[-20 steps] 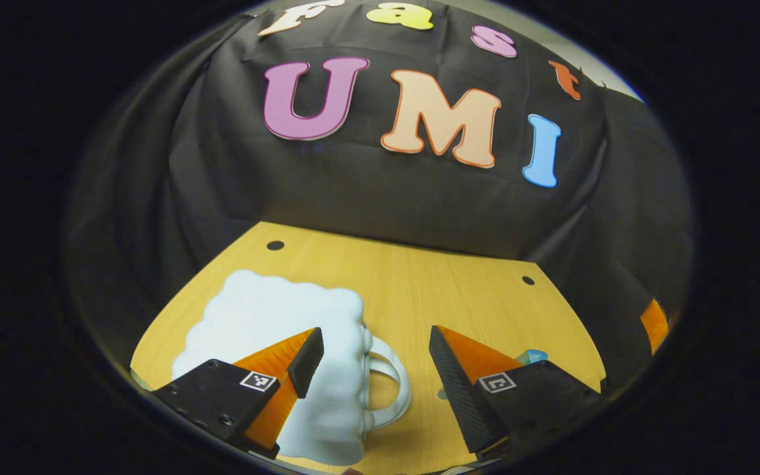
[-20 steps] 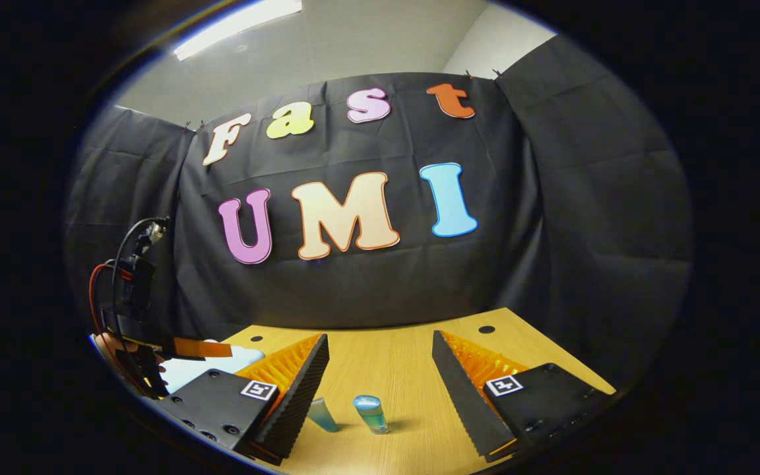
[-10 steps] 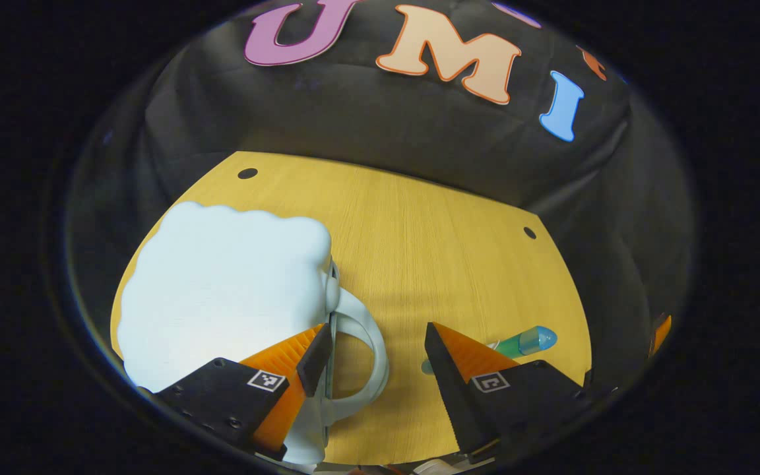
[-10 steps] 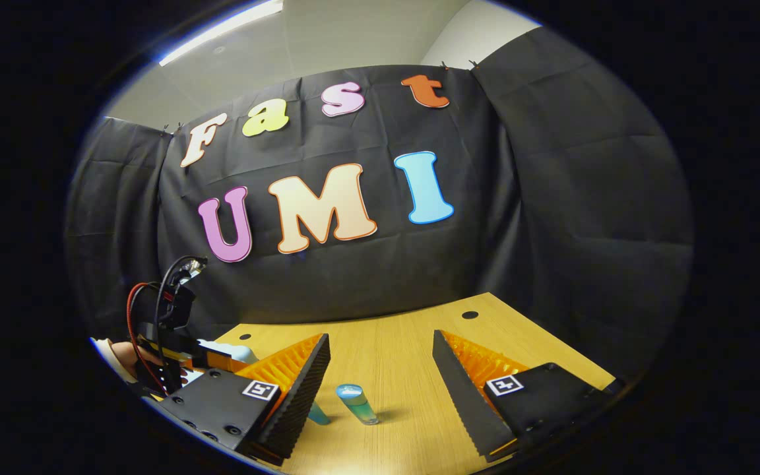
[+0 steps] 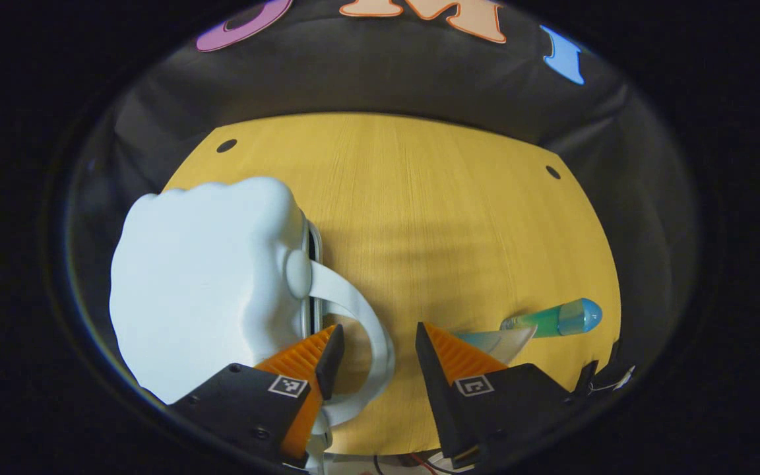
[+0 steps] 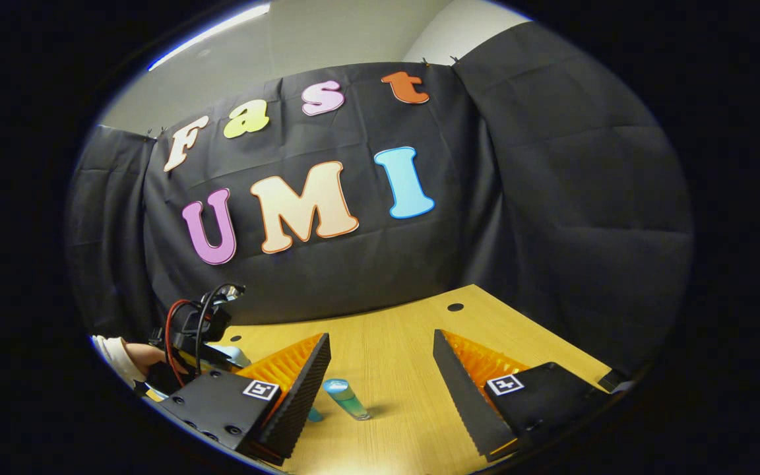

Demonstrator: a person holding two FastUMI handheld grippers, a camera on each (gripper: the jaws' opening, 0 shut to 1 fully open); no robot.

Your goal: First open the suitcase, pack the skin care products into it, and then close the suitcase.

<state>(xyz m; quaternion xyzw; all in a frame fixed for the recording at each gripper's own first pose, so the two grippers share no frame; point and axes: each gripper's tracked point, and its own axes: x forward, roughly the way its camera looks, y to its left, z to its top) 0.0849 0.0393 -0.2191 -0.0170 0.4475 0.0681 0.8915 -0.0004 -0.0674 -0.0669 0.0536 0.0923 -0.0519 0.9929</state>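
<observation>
Now: left tool (image 5: 373, 343) at the suitcase handle (image 5: 370, 330)

Its fingers spread wide around the white loop, gripping nothing; right tool (image 6: 380, 359) gapes empty above the tabletop (image 6: 406, 343), blue tube (image 6: 347, 399) nearby.

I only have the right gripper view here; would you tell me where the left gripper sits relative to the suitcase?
Observer: The left gripper has its jaws open either side of the suitcase's white handle, not pressing it.
Operator: Thank you. Is the suitcase open?
Observer: The pale suitcase lies on the table with just a thin dark gap at its seam; it looks closed.
Operator: Are any products near it?
Observer: A blue-capped tube lies on its side to the right of the handle, next to a paler tube.
</observation>
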